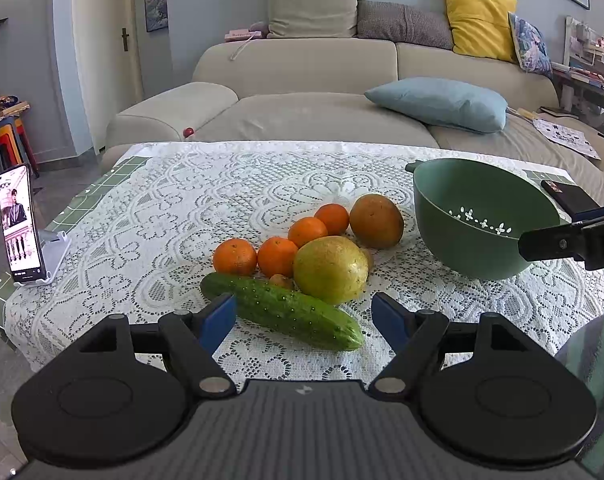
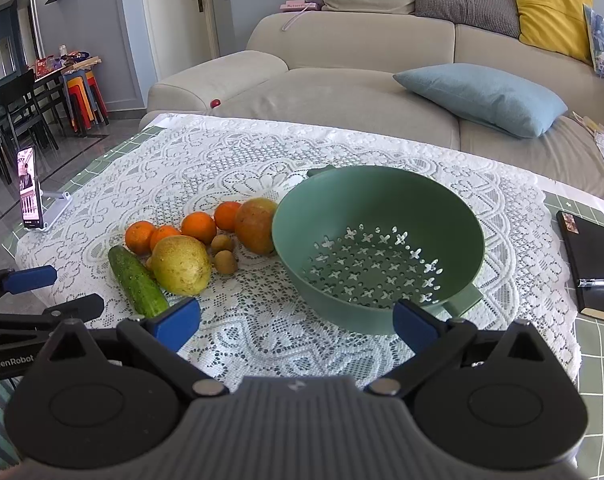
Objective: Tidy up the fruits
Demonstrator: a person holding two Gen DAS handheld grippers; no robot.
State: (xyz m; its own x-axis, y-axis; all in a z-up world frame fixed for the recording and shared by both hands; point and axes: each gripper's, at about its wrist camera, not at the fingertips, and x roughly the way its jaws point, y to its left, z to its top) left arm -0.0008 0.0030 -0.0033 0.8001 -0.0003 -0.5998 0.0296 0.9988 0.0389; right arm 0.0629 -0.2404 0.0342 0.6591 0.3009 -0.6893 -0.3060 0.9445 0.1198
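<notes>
fruits (image 2: 189, 244) left of colander (image 2: 378, 248)

Bare lace (image 2: 261, 332) lies open before the colander (image 2: 378, 248); cucumber (image 2: 137, 282) and clustered fruit (image 2: 183, 264) crowd its left, seemingly touching, while a notebook (image 2: 590, 256) bounds the right.

Bright daylight, both views sharp. Soft short shadows under fruit. Mild glare on lace cloth (image 2: 229, 152). Strong fisheye bending at edges, corners dark.

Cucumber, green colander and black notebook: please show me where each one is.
cucumber (image 1: 281, 310), left wrist view, middle of its body
green colander (image 2: 382, 200), right wrist view, far inner wall
black notebook (image 2: 594, 252), right wrist view, cover
</notes>
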